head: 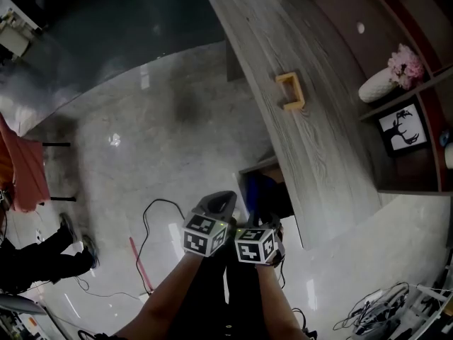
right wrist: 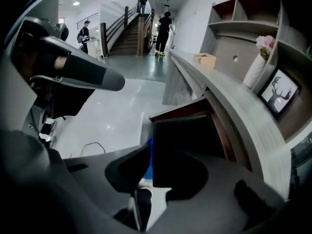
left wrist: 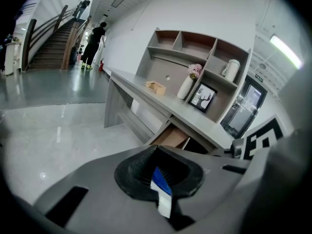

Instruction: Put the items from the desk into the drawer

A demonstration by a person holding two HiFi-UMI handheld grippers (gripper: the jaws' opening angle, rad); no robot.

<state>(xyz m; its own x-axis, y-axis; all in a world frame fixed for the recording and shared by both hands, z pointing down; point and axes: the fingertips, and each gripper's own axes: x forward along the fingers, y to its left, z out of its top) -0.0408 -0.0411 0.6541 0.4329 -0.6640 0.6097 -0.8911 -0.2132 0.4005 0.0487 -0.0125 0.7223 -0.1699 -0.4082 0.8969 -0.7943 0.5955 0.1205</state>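
From the head view, the curved grey desk [head: 318, 147] runs away up the frame with a tan open-sided block [head: 291, 91] lying on its top, well apart from both hands. Farther along the shelves stand a white vase [head: 377, 86] of pink flowers and a framed deer picture [head: 402, 128]. Under the desk edge the drawer [head: 258, 166] is pulled out, and something blue [head: 258, 190] shows inside it. The two marker cubes sit side by side below. The left gripper [head: 219, 202] points at the floor just beside the drawer, and the right gripper [head: 265, 218] reaches down over the drawer's open mouth. Cables [head: 152, 214] trail over the shiny floor. In the left gripper view the claw is clenched, its ribbed pads [left wrist: 139, 165] meeting at a point. Beyond it lie the desk, the tan block, the vase, and the open drawer with its wooden bottom. People stand by a staircase [left wrist: 53, 43] far off. In the right gripper view the claw looks released, its jaws a little apart. A flat black thing [right wrist: 180, 145] stands upright between them, and a sliver of blue shows between it and the one pad [right wrist: 127, 170] that can be seen. The other pad is hidden behind it. The black thing hangs right at the dark mouth of the drawer, whose reddish-brown rim shows just above it
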